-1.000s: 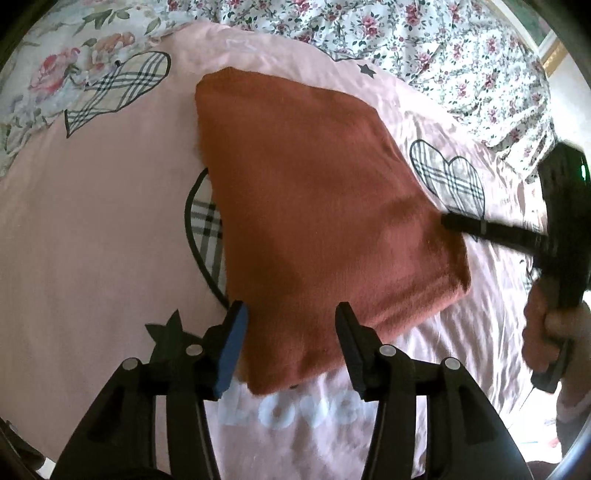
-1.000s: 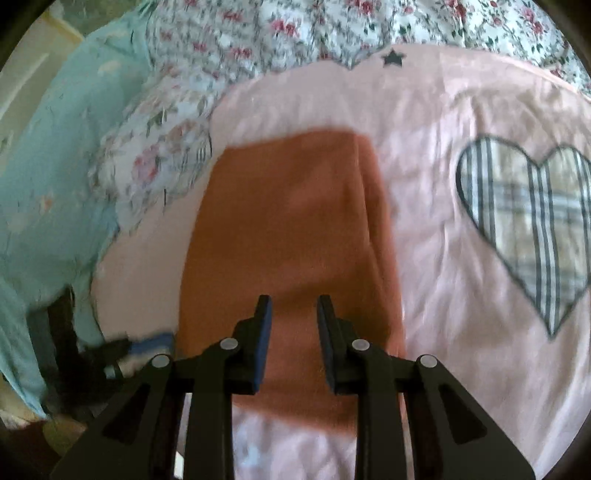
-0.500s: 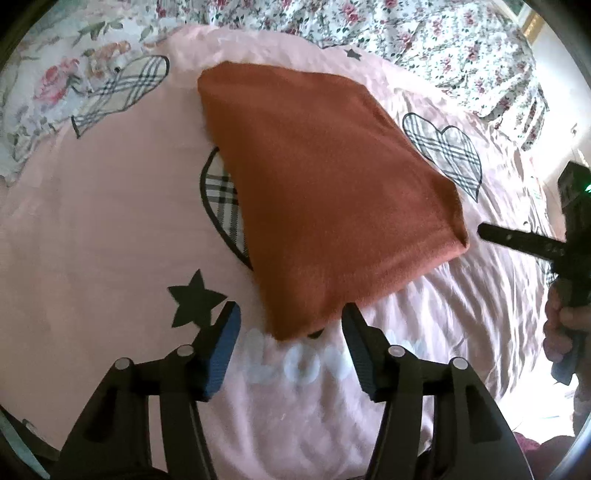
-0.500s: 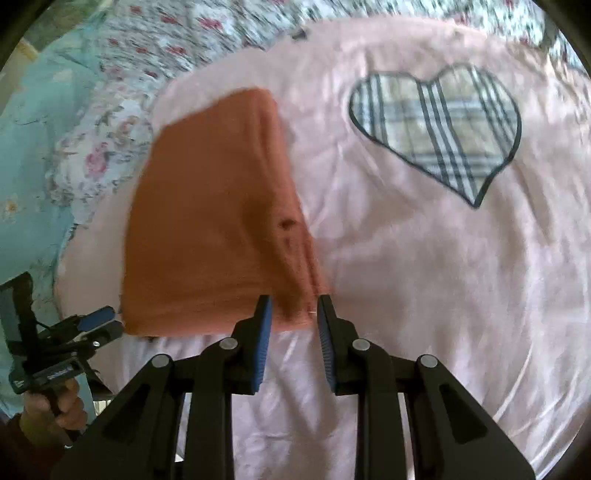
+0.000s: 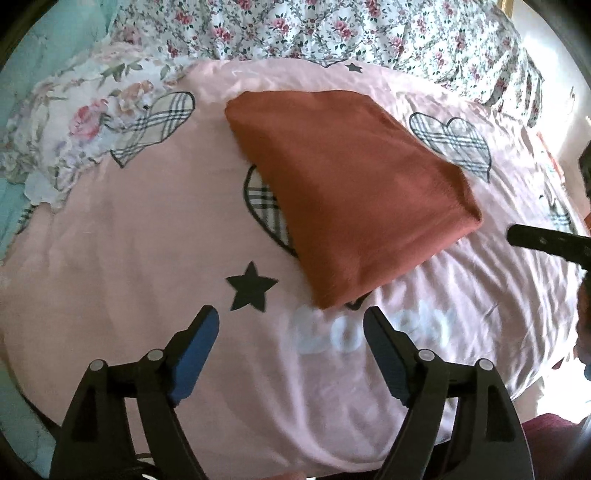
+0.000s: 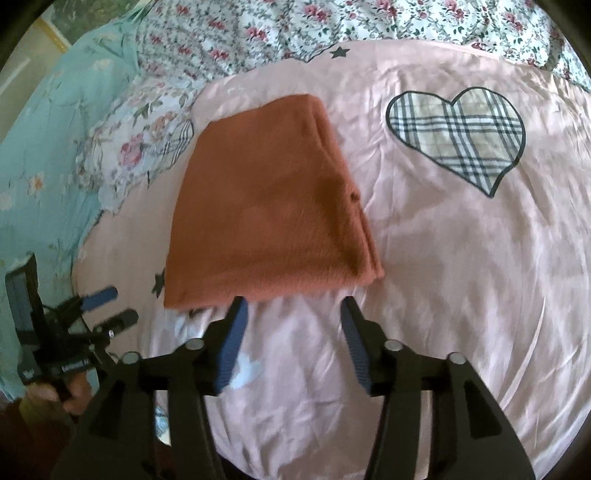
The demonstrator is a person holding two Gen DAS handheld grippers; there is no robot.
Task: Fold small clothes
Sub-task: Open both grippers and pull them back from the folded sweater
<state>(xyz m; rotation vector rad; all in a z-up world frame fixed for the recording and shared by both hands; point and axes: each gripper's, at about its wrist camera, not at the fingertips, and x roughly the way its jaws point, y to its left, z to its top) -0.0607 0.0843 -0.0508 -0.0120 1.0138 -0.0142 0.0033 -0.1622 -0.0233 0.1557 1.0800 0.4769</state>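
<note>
A rust-orange garment point(image 5: 351, 192) lies folded into a flat, roughly square pad on the pink bedcover point(image 5: 129, 240); it also shows in the right wrist view point(image 6: 266, 218). My left gripper point(image 5: 291, 325) is open and empty, hovering just short of the garment's near corner. My right gripper point(image 6: 291, 310) is open and empty, just short of the garment's near edge. The left gripper shows at the lower left of the right wrist view point(image 6: 107, 306). One finger of the right gripper point(image 5: 546, 240) shows at the right edge of the left wrist view.
The pink bedcover point(image 6: 461, 258) has plaid hearts point(image 6: 461, 129), a black star point(image 5: 251, 288) and white lettering point(image 5: 369, 328). Floral bedding point(image 5: 332, 26) lies behind, and a teal sheet point(image 6: 48, 129) to the left.
Both grippers pulled back from the garment and opened wider. The right gripper, nearly closed over the garment before, is now off it. The garment stays folded flat.
</note>
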